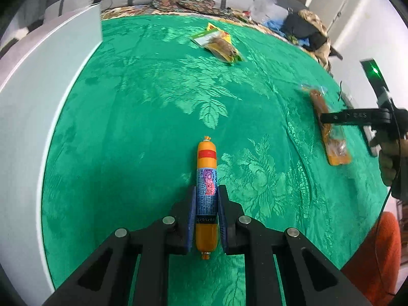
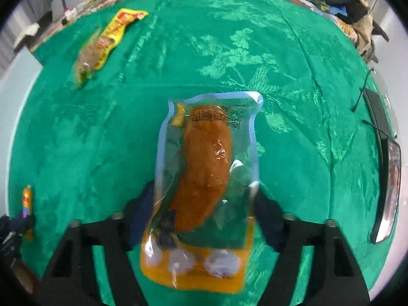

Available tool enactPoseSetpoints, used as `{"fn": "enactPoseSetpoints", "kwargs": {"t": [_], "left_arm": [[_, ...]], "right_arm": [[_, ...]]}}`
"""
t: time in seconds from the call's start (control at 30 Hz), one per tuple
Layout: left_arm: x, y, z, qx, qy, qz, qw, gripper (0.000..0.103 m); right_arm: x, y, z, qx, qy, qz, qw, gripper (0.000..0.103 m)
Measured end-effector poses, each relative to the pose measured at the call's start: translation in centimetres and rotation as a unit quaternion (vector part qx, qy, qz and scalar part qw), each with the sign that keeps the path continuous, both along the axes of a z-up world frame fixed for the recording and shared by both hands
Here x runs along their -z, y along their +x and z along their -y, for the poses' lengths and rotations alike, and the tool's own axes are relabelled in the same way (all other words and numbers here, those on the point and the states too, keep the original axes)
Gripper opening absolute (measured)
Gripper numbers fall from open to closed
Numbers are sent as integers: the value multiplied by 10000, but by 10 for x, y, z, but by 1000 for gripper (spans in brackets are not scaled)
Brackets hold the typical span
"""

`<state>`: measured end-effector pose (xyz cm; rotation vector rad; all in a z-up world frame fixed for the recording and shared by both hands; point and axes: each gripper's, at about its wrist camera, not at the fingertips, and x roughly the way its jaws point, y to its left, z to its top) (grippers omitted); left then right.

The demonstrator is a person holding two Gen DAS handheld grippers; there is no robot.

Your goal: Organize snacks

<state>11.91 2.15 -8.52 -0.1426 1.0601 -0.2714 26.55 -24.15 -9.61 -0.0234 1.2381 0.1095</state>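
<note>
the left gripper point(image 1: 206, 199) is clamped on a fish sausage stick point(image 1: 206, 191), its blue pads pressed against the label band near the stick's back half, so most of the length sticks out ahead of the fingers. judged from that, the round, slick casing could pivot or slide between the pads if it is swung quickly. the right gripper point(image 2: 204, 204) has its fingers closed against the two long edges of a vacuum-packed chicken drumstick pouch point(image 2: 204, 178); the pouch is floppy film, held by its sides only, and it looks likely to buckle or slip out, the heavy meat pulling the front end down.

both snacks sit over the near part of the green tablecloth point(image 1: 153, 102). a third snack, a yellow chicken-foot packet point(image 1: 219, 44), lies untouched near the far edge of the cloth, well apart from both grippers. a white box point(image 1: 38, 102) stands along the left edge, probably the place for the snacks, though its inside is not visible. at the right edge lie a dark device point(image 2: 387, 178) and thin cables point(image 2: 362, 89) that a wide swing of the right gripper could snag. nothing lies between the left gripper and the white box.
</note>
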Motion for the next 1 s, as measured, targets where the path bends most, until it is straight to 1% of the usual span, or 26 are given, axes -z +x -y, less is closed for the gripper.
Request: {"fn": "enactPoseSetpoints", "kwargs": {"t": [0.03,0.07,0.1,0.17,0.23,0.3,0.37,0.4,0.43,0.5,0.57,0.6,0.63,0.7,0.73,0.8,0.83,0.9,0.93,0.97,1.0], "left_arm": [[-1,-3,-4,-60,-73,18,10000,15],[-3,-6,-7,-110,-137,30,9998,15],[-4,-7,-9,-152,-191,37,9997,15],[-6,-10,-12,-252,-323,33,9992,15],[-10,-11,-15,-310,-447,26,9985,15],[-16,-11,-16,-334,-556,57,9979,15],[-27,-12,-18,-355,-687,143,9969,15],[-33,-12,-20,-373,-762,188,9962,15],[-39,-13,-22,-398,-850,243,9953,15],[-56,-15,-29,-466,-1075,382,9924,15],[-71,-16,-38,-550,-1275,505,9890,15],[-81,-17,-45,-607,-1397,581,9866,15],[-91,-19,-55,-687,-1532,660,9836,15],[-111,-23,-79,-858,-1758,832,9771,15],[-119,-25,-92,-951,-1816,918,9744,15],[-136,-30,-121,-1156,-1865,1085,9696,15],[-145,-33,-139,-1291,-1849,1172,9672,15],[-156,-39,-171,-1531,-1720,1296,9645,15],[-161,-43,-190,-1676,-1560,1358,9639,15],[-163,-47,-204,-1789,-1424,1383,9636,15],[-164,-50,-221,-1946,-1260,1379,9629,15]], "right_arm": [[-4,-3,2,-1,110,18,9999,44],[-10,-8,7,38,394,32,9992,42],[-13,-12,12,122,513,-2,9986,41],[-13,-18,17,163,696,-55,9974,41],[-9,-24,27,322,1041,-106,9940,40],[-9,-29,42,547,1756,-87,9829,40],[-12,-33,53,699,2224,-50,9724,40],[-13,-36,58,787,2510,-35,9648,41],[-14,-38,60,835,2676,-33,9599,41],[-20,-43,62,945,3164,-16,9439,41],[-29,-45,56,930,3485,16,9327,41],[-37,-45,48,872,3651,50,9268,41],[-42,-44,41,819,3735,75,9240,41],[-65,-42,14,561,4012,166,9141,41],[-72,-44,3,467,4097,187,9108,41],[-95,-43,-31,151,4328,239,9010,42],[-112,-41,-57,-82,4456,271,8948,42],[-131,-39,-98,-405,4642,296,8843,42],[-143,-37,-126,-611,4769,285,8764,43],[-150,-40,-144,-756,4841,269,8713,43],[-159,-39,-174,-971,4916,244,8650,43]]}}
